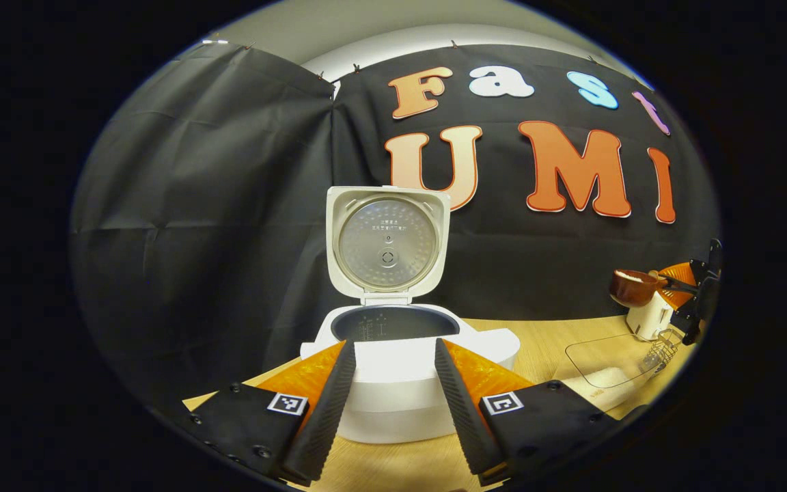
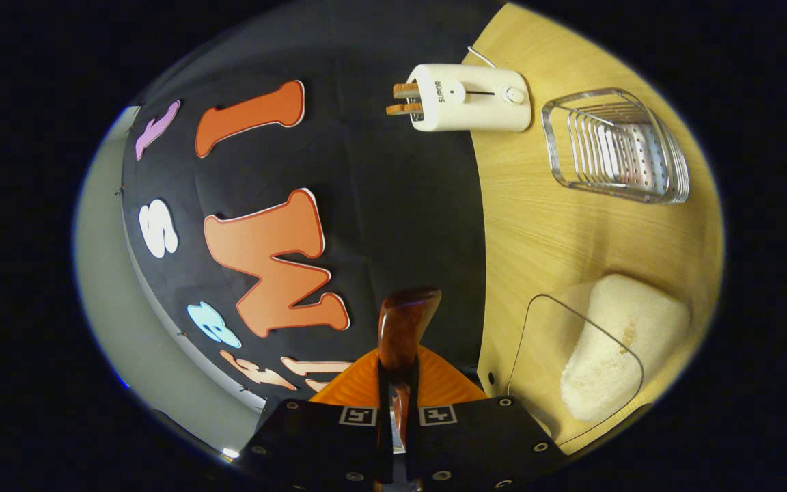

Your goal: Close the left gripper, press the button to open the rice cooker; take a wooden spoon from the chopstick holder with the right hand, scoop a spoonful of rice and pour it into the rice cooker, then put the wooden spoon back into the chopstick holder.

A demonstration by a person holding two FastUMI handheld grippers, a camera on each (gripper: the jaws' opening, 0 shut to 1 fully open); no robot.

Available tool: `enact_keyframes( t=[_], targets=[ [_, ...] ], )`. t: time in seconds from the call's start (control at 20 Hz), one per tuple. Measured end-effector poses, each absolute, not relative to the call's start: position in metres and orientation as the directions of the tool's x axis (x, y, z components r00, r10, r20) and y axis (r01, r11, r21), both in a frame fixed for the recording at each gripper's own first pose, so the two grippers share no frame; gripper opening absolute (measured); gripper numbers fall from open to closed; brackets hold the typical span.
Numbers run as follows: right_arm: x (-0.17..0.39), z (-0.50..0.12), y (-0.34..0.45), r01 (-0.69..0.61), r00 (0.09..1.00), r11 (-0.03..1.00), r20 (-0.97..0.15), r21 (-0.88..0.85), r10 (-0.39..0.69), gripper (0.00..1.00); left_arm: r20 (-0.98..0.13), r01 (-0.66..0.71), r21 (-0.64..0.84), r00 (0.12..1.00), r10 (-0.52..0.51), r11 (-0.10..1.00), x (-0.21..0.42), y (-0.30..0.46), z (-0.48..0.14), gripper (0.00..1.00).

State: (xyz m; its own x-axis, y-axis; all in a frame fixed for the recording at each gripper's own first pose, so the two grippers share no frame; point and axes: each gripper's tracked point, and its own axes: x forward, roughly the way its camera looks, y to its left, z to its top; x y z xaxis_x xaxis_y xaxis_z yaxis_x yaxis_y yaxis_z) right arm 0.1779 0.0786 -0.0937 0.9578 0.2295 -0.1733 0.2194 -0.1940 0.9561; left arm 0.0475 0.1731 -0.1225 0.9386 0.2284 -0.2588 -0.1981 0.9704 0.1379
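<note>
The white rice cooker (image 1: 400, 396) stands straight ahead in the left gripper view, its lid (image 1: 387, 242) raised upright and the dark inner pot (image 1: 393, 322) showing. My left gripper (image 1: 393, 345) hovers just in front of it, open, with the cooker's body seen between the fingers. At the far right my right gripper (image 1: 691, 294) holds a brown wooden spoon (image 1: 632, 285) with white rice in its bowl, up in the air. In the right gripper view, rolled sideways, the right gripper (image 2: 399, 365) is shut on the wooden spoon's (image 2: 404, 321) handle.
A clear tray of rice (image 2: 612, 348) lies on the wooden table (image 2: 537, 225), close to the right gripper. Farther off stand a white chopstick holder (image 2: 468, 97) with wooden handles poking out and a wire rack (image 2: 615, 147). The tray (image 1: 605, 372) lies right of the cooker.
</note>
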Motion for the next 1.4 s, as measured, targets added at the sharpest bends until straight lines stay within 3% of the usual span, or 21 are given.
enact_keyframes(
  t=[0.45,0.8,1.0,1.4],
  targets=[
    [0.198,-0.085,0.183,0.262,0.911,-0.244,-0.157,0.934,0.38,0.08,-0.251,-0.256,0.127,0.927,0.28,0.958,0.036,0.21,-0.118,0.78],
    [0.22,-0.087,0.293,0.316,0.839,-0.261,-0.141,0.912,0.526,0.08,-0.25,-0.334,0.148,0.898,0.361,0.931,0.027,0.258,-0.119,0.87],
    [0.229,-0.097,0.348,0.372,0.791,-0.297,-0.134,0.879,0.597,0.08,-0.25,-0.376,0.153,0.88,0.404,0.914,0.019,0.284,-0.117,0.87],
    [0.244,-0.113,0.398,0.358,0.767,-0.179,-0.18,0.916,0.615,0.07,-0.237,-0.413,0.195,0.86,0.452,0.889,0.017,0.313,-0.115,0.88]
  ],
)
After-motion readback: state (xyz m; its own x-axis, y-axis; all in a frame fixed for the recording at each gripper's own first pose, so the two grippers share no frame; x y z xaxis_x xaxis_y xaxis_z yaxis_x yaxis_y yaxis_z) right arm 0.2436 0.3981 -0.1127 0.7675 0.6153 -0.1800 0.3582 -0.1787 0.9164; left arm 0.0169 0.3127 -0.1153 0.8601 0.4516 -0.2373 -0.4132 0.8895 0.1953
